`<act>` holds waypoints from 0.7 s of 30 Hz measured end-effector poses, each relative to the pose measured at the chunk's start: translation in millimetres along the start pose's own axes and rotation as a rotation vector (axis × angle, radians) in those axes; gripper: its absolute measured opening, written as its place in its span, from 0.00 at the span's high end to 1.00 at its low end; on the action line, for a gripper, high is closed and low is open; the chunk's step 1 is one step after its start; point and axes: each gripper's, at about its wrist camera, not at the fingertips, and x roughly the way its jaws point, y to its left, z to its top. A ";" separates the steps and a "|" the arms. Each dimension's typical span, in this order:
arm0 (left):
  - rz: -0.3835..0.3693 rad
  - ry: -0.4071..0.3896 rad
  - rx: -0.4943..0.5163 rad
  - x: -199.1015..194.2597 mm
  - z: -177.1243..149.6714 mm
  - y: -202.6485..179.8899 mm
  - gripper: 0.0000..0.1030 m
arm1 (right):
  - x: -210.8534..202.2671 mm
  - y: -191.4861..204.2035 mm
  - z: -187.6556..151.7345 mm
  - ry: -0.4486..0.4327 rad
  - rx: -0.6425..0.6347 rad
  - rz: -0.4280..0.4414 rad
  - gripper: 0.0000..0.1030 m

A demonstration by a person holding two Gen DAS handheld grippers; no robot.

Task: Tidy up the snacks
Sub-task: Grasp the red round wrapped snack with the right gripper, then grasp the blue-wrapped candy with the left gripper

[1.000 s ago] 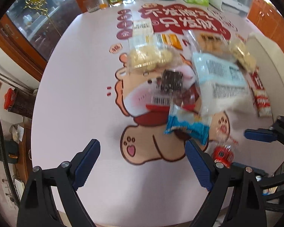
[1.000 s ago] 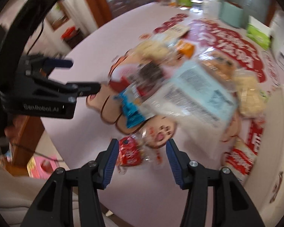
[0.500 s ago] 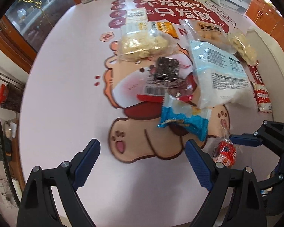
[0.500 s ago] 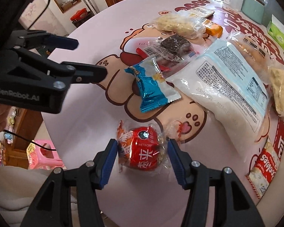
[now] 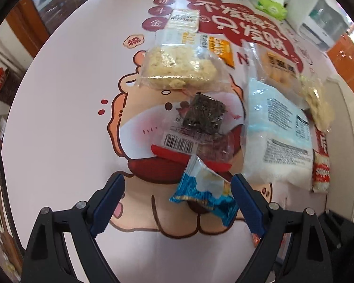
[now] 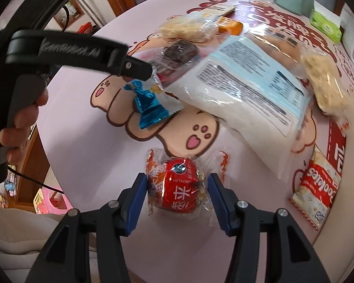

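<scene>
A blue foil snack packet lies on the pink cartoon tablecloth. My left gripper points down over it, jaws wide open, the packet between the fingers close to the right one, untouched. From the right wrist view the same blue packet sits under that gripper's black finger. A red round snack in a clear wrapper lies near the table's front edge. My right gripper straddles it, half open, with its blue pads beside the crinkled wrapper and not squeezing it.
Behind lie a big pale-blue and white bag, a dark snack in clear wrap, a rice-crisp pack, an orange packet and a red noodle packet. A green tissue box stands at the back. A hand grips the left handle.
Both grippers have come down toward the table. The blue packet now lies between the left fingers; the red snack fills the gap between the right fingers. Neither opening has changed.
</scene>
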 end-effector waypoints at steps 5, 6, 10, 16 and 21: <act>0.001 0.064 -0.061 21.5 3.6 1.4 0.21 | -2.1 -8.7 -2.9 -0.004 0.026 -0.001 0.48; -0.003 0.072 -0.072 22.9 3.4 1.6 0.21 | -2.8 -8.1 -3.5 -0.005 0.029 -0.001 0.48; 0.024 0.087 -0.059 22.3 0.7 -2.1 0.21 | -3.9 -12.6 -4.8 -0.006 0.045 0.001 0.48; 0.051 0.141 -0.046 24.5 -13.1 -8.3 0.22 | -2.3 -19.5 -4.2 -0.009 0.054 0.014 0.48; 0.084 0.152 -0.026 27.6 -22.4 -8.1 0.29 | -1.9 -20.9 -4.5 -0.013 0.051 0.020 0.48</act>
